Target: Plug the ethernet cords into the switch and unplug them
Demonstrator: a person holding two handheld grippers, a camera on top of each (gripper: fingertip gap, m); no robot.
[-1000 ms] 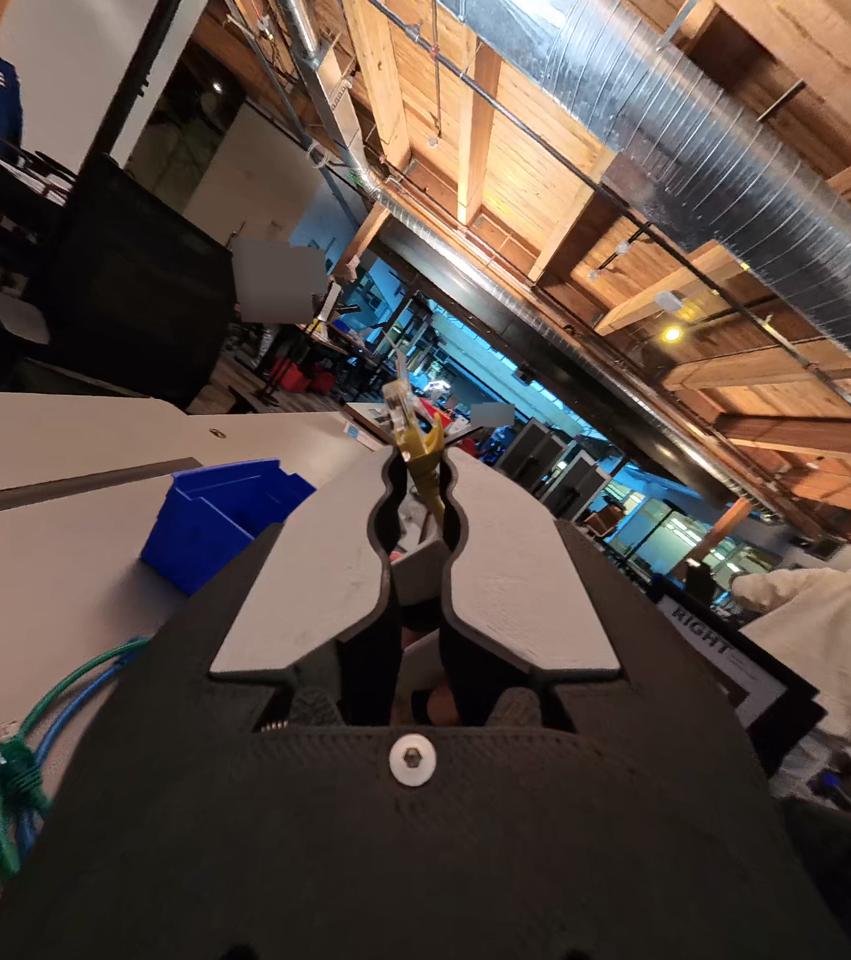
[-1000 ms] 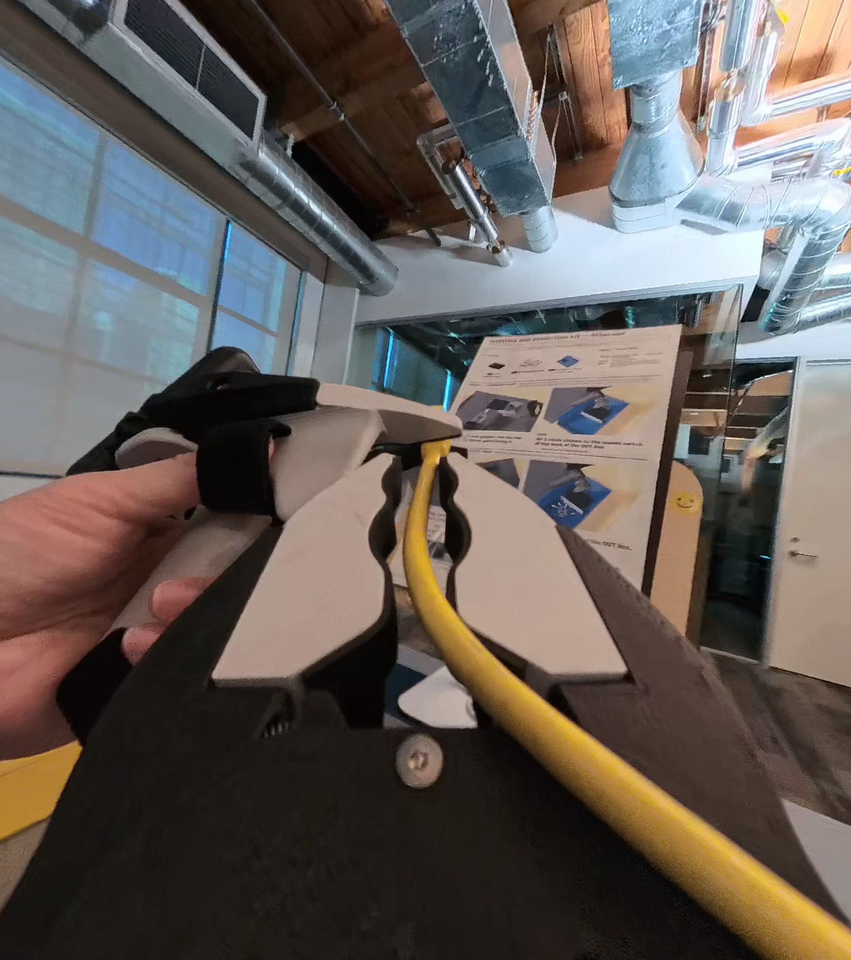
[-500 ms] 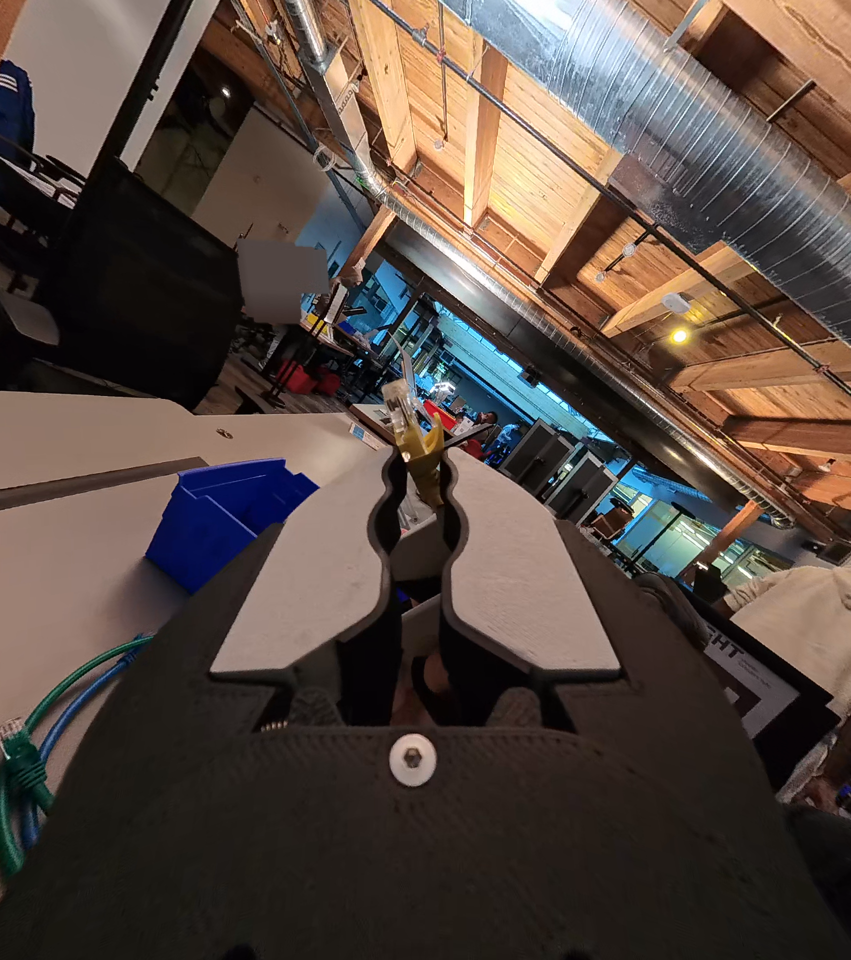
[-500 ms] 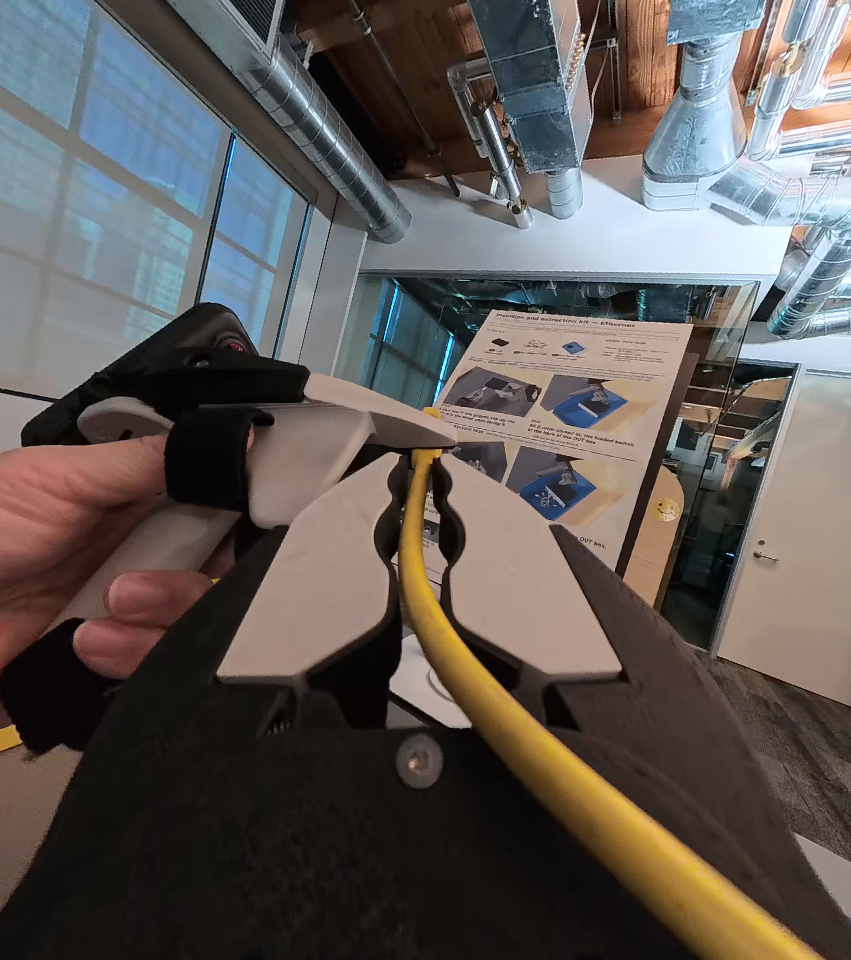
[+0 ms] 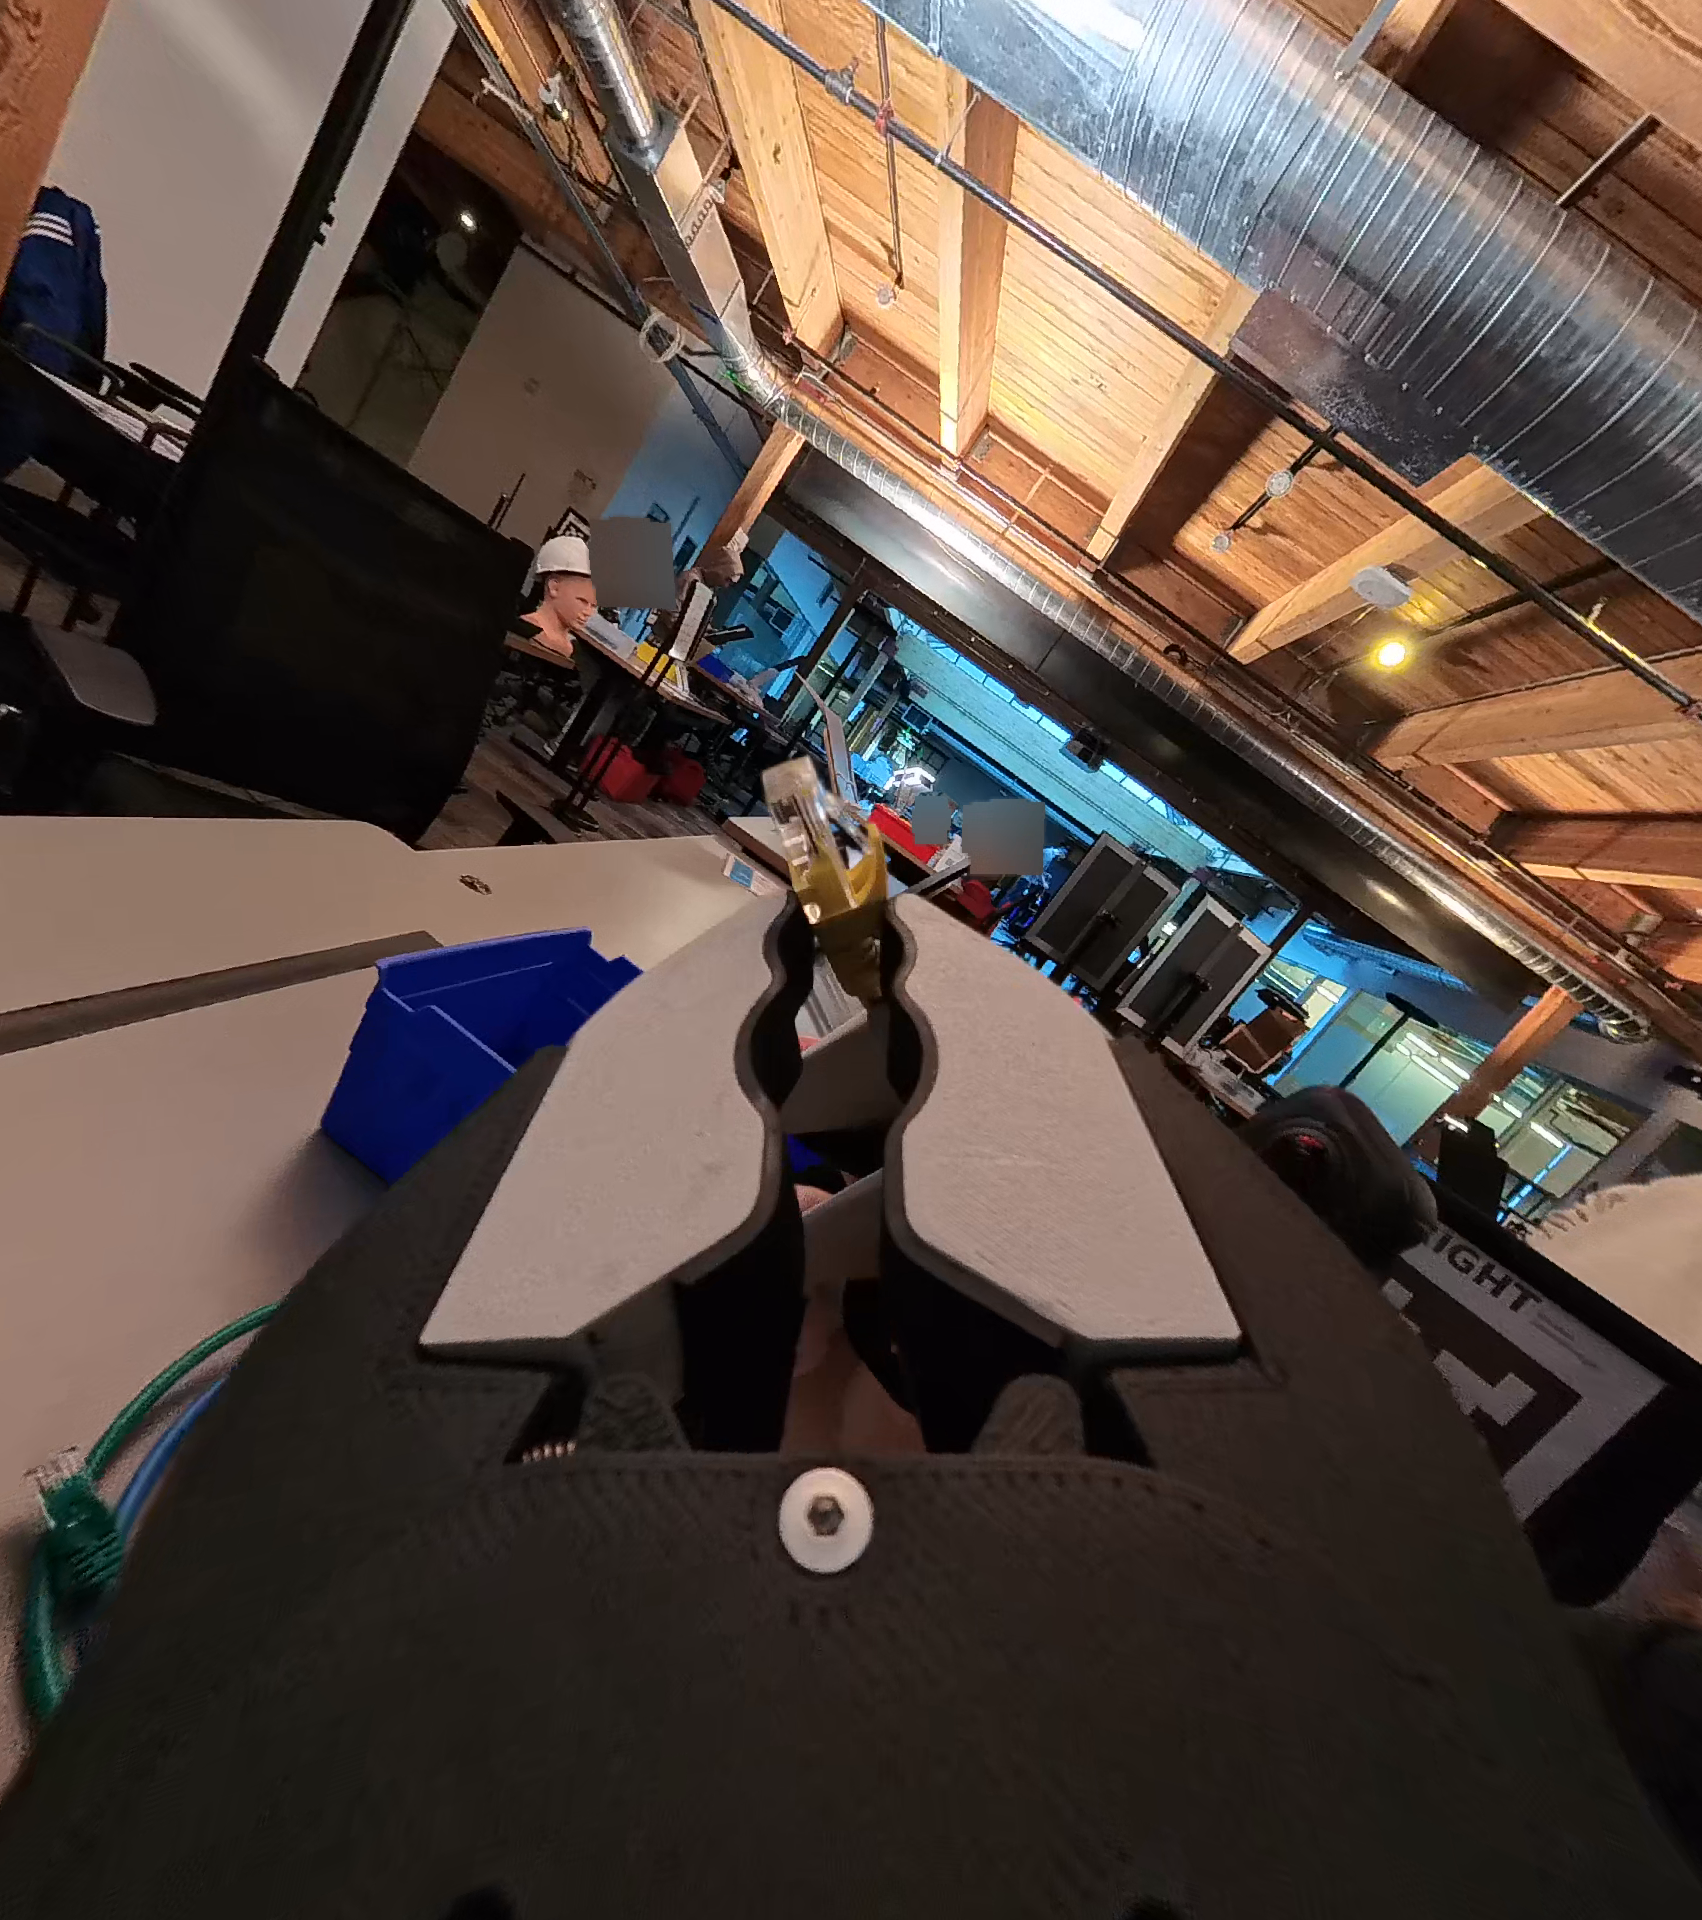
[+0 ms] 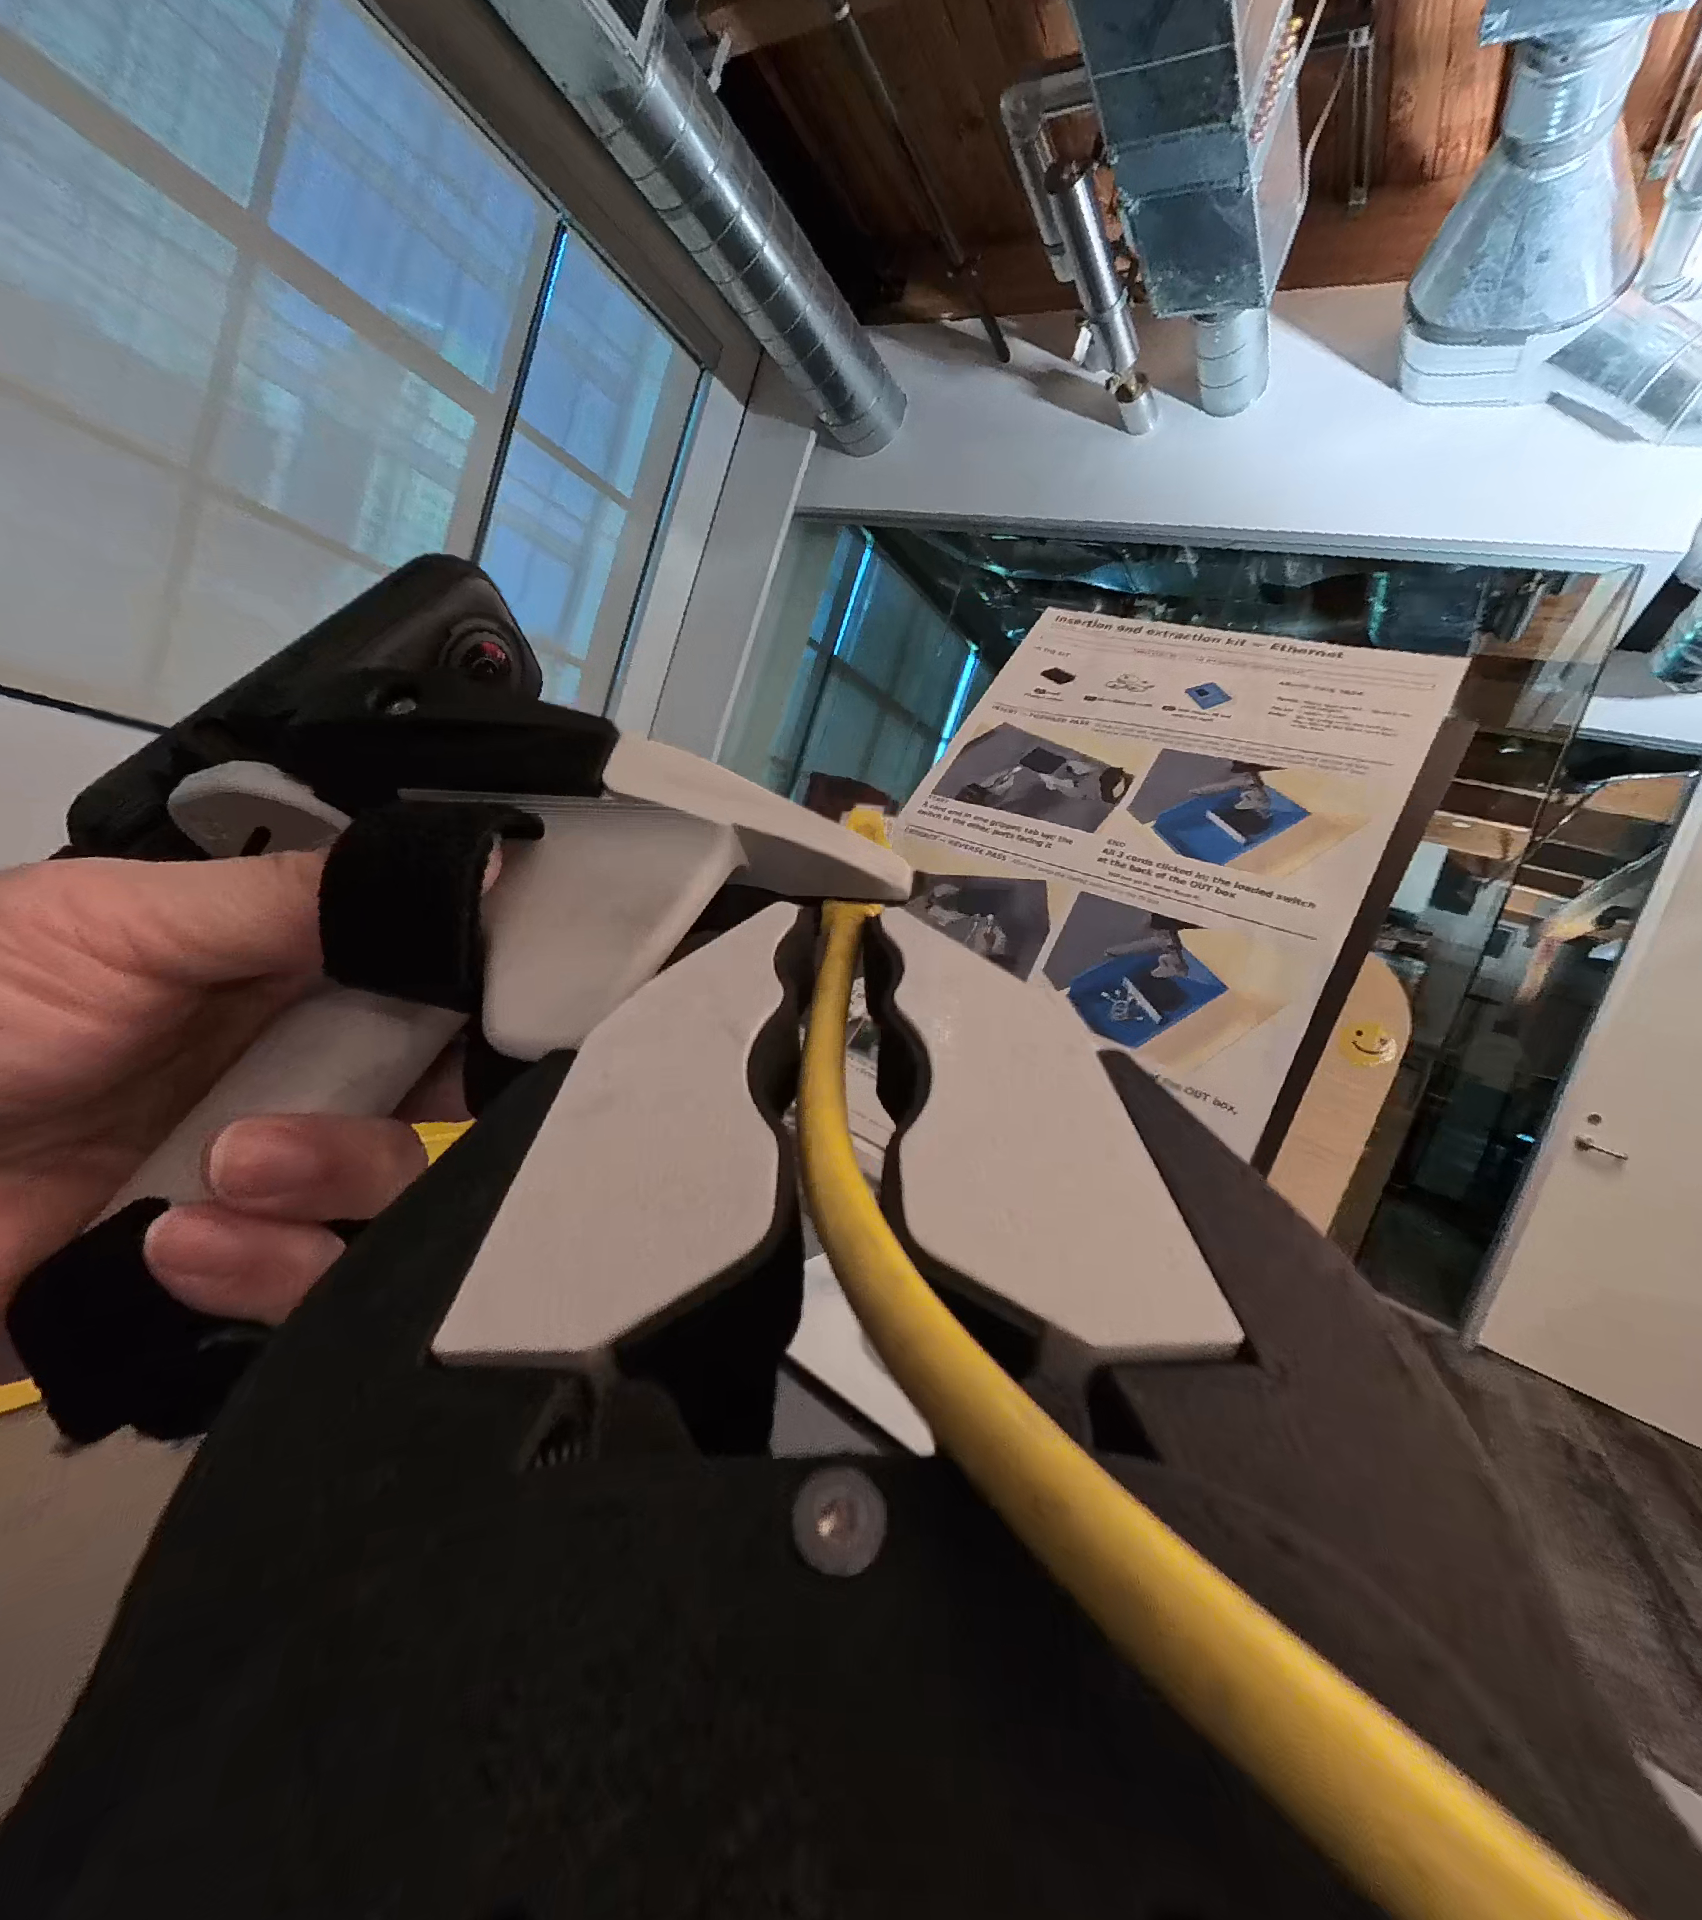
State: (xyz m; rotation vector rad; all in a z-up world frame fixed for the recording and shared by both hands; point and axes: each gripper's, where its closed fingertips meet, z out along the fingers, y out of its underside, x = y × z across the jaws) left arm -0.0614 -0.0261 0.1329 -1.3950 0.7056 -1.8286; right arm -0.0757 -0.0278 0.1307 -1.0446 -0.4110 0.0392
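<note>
My left gripper (image 5: 842, 920) is shut on the yellow ethernet cord just behind its clear plug (image 5: 805, 831), which sticks out past the fingertips into the air. My right gripper (image 6: 842, 925) is shut on the same yellow cord (image 6: 940, 1361) a little farther along; the cord runs back between its fingers. In the right wrist view a hand (image 6: 99, 1039) holds the left gripper (image 6: 883, 883), whose tips cross just above the right gripper's tips. A green cord (image 5: 68, 1538) and a blue cord (image 5: 151, 1455) lie on the table. The switch is not in view.
A blue bin (image 5: 452, 1039) stands on the grey table (image 5: 99, 1195) to the left of my left gripper. An instruction poster (image 6: 1169, 862) stands ahead in the right wrist view, with a glass wall and a white door (image 6: 1657, 1143) behind it. Both cameras tilt up toward the ceiling.
Both grippers keep their hold on the yellow cord. Both views have shifted slightly, and the hand with the left gripper shows larger in the right wrist view.
</note>
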